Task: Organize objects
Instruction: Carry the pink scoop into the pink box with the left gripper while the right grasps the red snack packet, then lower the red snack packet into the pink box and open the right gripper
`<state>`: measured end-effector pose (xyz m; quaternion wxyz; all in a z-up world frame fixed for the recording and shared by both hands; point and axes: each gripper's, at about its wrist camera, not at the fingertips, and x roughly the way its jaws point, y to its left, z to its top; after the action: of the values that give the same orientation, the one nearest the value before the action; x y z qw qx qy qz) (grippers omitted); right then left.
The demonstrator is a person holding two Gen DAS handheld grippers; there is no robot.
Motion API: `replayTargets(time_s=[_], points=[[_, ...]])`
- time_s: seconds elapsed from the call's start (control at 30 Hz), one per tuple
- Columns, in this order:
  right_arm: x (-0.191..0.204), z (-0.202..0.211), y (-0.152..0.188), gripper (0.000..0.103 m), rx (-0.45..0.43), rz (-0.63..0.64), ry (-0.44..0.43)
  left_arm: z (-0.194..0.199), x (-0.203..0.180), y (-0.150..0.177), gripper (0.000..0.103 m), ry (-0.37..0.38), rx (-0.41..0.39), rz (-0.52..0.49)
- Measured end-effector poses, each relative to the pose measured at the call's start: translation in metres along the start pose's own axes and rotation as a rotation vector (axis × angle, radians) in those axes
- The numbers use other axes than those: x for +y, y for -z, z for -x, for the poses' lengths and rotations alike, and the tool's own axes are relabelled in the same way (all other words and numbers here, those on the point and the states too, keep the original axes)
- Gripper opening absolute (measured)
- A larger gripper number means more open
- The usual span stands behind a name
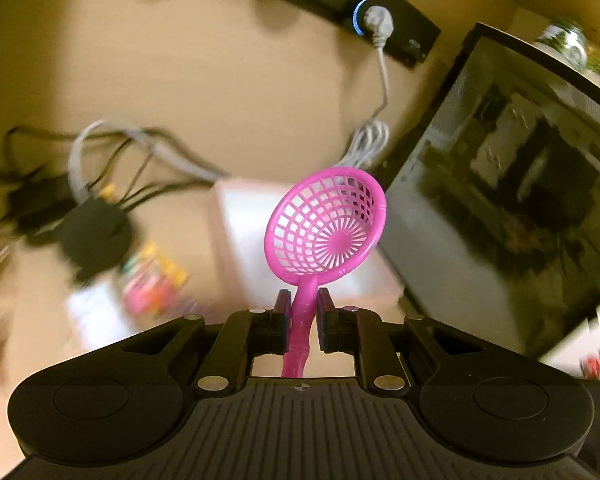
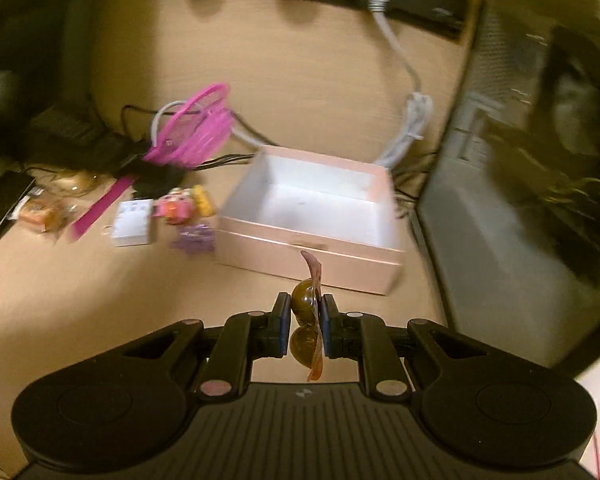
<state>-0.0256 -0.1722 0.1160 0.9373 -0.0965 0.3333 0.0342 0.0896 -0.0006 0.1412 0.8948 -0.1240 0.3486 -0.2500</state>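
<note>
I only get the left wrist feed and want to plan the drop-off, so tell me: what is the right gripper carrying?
Observer: The right gripper is shut on a clear packet of two brown balls.
Operator: Is the box open?
Observer: Yes, the pale pink box has no lid on and its white inside looks bare.
Operator: What lies left of it?
Observer: A small white box, colourful toys and wrapped snacks, all blurred.

Toys (image 2: 182,208) left of box (image 2: 312,240)
</note>
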Motion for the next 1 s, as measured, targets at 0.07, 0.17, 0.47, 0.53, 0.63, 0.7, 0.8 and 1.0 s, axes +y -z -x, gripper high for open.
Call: replayTargets(time_s=[0.07, 0.17, 0.47, 0.53, 0.63, 0.7, 0.8, 1.0], points=[[-0.014, 0.005, 0.003, 0.015, -0.016, -0.009, 0.005, -0.024, -0.012, -0.017, 0.016, 0.001, -0.022, 0.008], [-0.031, 0.009, 0.008, 0.015, -0.048, -0.018, 0.013, -0.069, -0.020, -0.037, 0.020, -0.045, -0.070, -0.004], [-0.057, -0.016, -0.008, 0.015, -0.067, -0.051, -0.058, -0.118, 0.015, -0.036, 0.021, -0.122, -0.099, 0.135], [-0.061, -0.022, -0.018, 0.015, -0.093, -0.044, -0.073, -0.094, 0.026, -0.026, 0.021, -0.138, -0.133, 0.121], [-0.065, -0.035, -0.046, 0.015, -0.152, -0.029, -0.084, -0.059, 0.041, 0.002, 0.021, -0.224, -0.145, 0.082], [-0.065, -0.048, -0.070, 0.015, -0.188, -0.044, -0.104, -0.033, 0.056, 0.031, 0.021, -0.278, -0.137, 0.110], [-0.064, -0.075, -0.100, 0.018, -0.219, -0.084, -0.163, 0.004, 0.079, 0.069, 0.021, -0.374, -0.110, 0.190], [-0.044, -0.125, -0.103, 0.069, -0.121, -0.059, -0.136, 0.019, 0.107, 0.094, 0.021, -0.474, -0.026, 0.262]])
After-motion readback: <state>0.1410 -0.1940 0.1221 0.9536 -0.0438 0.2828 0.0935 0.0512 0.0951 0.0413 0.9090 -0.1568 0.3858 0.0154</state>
